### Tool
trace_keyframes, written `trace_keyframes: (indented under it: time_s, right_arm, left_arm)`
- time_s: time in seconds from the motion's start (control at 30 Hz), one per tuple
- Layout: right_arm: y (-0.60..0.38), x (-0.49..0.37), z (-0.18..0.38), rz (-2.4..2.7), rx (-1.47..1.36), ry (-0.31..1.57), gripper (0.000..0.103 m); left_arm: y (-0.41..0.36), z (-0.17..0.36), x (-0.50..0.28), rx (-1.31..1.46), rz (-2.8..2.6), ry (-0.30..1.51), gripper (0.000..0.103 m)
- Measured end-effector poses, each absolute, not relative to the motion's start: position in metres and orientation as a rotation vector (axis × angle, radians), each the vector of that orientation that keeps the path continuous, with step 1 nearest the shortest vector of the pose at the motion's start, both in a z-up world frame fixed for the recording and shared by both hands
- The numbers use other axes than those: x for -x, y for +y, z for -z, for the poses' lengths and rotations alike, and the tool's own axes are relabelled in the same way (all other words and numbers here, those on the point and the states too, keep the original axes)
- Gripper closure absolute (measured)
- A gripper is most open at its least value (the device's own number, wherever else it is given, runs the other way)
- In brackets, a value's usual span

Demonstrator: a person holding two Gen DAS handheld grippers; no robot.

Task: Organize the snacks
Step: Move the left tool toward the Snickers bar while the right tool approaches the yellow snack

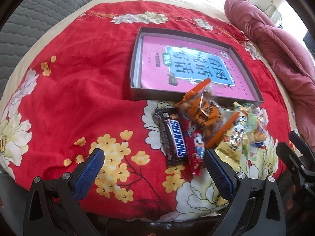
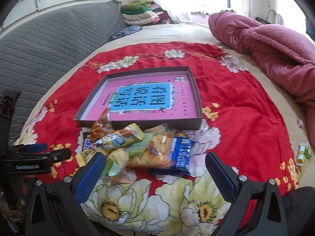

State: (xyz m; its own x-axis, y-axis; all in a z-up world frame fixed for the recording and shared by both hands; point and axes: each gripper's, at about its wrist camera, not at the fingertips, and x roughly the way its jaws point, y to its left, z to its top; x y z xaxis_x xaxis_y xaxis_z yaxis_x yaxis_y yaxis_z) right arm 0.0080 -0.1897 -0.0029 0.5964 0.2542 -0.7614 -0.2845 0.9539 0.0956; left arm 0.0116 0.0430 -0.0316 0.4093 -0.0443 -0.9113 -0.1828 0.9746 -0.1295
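Note:
A pile of snack packets lies on the red flowered cloth, just in front of a shallow dark box [image 1: 137, 63] [image 2: 196, 96] with a pink book inside. In the left wrist view I see a Snickers bar [image 1: 174, 140], a red packet [image 1: 195, 151] and an orange packet [image 1: 204, 110] leaning on the box's front edge. In the right wrist view a blue packet [image 2: 182, 152] and an orange-yellow bag [image 2: 151, 153] top the pile. My left gripper [image 1: 153, 157] is open, the Snickers bar between its fingers. My right gripper [image 2: 155, 162] is open just before the pile.
A crumpled pink quilt [image 2: 275, 51] lies at the right of the bed. A grey quilted headboard [image 2: 49, 45] stands at the left. A small yellow-green packet [image 2: 302, 154] lies apart at the right. Folded clothes [image 2: 141, 13] are stacked at the back.

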Motion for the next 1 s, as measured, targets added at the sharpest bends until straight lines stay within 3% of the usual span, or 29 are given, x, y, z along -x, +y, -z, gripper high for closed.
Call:
trace_keyframes:
  time_s: [0.83,1.0]
  right_arm:
    - [-0.147,-0.032,0.019,-0.428,0.003,0.992,0.005]
    - [-0.142,-0.041,0.025,-0.424,-0.046,1.05,0.012]
  left_arm:
    - [0.047,0.083,-0.061,0.217,-0.095,1.259,0.003]
    - [0.049,0.086,-0.062,0.226,-0.081,1.253,0.003]
